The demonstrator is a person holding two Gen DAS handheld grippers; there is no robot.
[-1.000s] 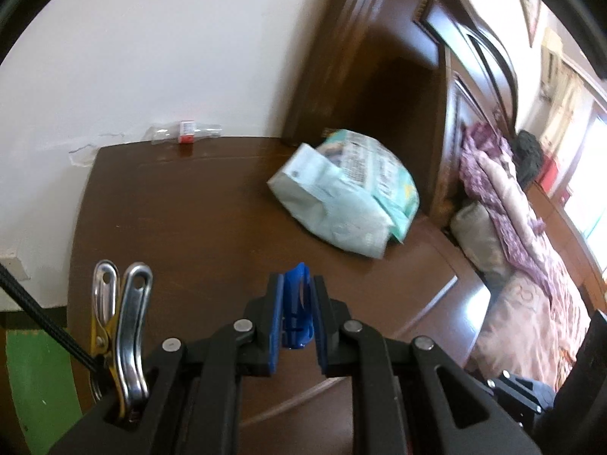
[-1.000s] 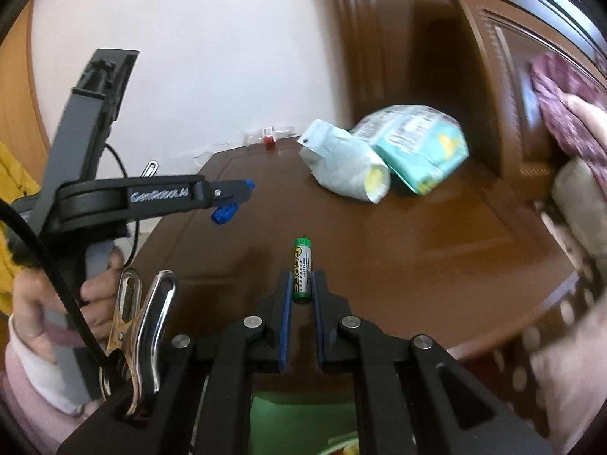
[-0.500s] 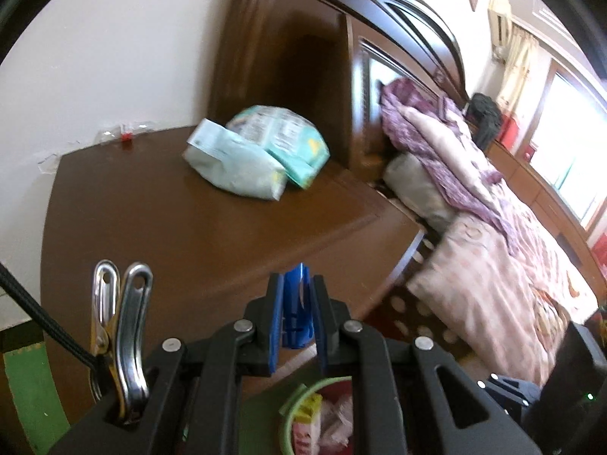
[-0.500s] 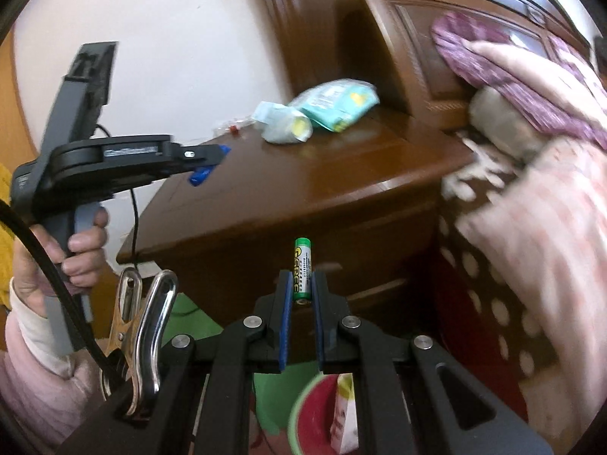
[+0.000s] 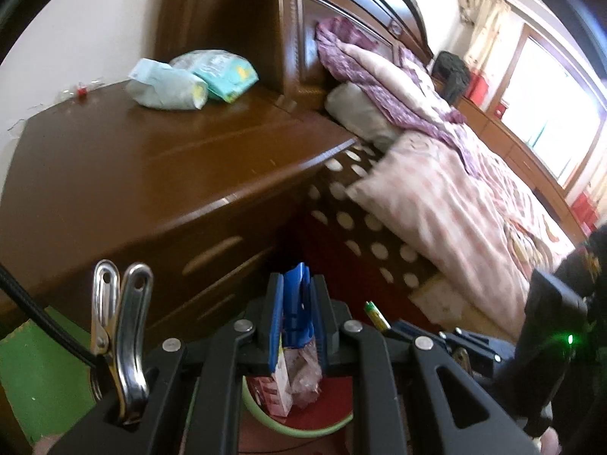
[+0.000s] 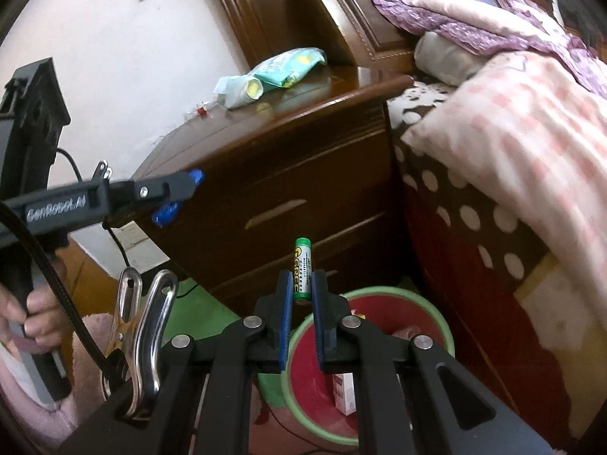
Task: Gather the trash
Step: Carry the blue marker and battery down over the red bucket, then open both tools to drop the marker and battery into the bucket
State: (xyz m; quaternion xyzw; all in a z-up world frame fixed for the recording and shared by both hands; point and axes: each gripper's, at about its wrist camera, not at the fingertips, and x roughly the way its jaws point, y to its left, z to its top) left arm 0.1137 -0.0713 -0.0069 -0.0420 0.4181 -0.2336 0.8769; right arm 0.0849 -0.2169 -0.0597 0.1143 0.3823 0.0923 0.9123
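Note:
My left gripper [image 5: 296, 284] is shut on a small blue plastic piece [image 5: 296, 303] and hangs over a red trash bin with a green rim [image 5: 303, 430] on the floor; cartons and wrappers lie in the bin. My right gripper [image 6: 302, 284] is shut on a green battery [image 6: 302, 269] that stands upright between its pads, above the same bin's rim [image 6: 436, 311]. The right wrist view also shows the left gripper [image 6: 189, 185] from the side with the blue piece [image 6: 165, 215], held by a hand. The battery [image 5: 373, 313] shows low right in the left wrist view.
A dark wooden nightstand [image 5: 151, 159] stands behind the bin, with two pale soft packs [image 5: 167, 87] and a small red-capped item [image 5: 80, 91] on top. A bed with pink bedding [image 5: 455, 197] lies to the right. Green flooring [image 5: 34, 371] shows at the left.
Both grippers swung off the nightstand top and sank toward the floor. The red bin came into view beneath them. Each still grips its item.

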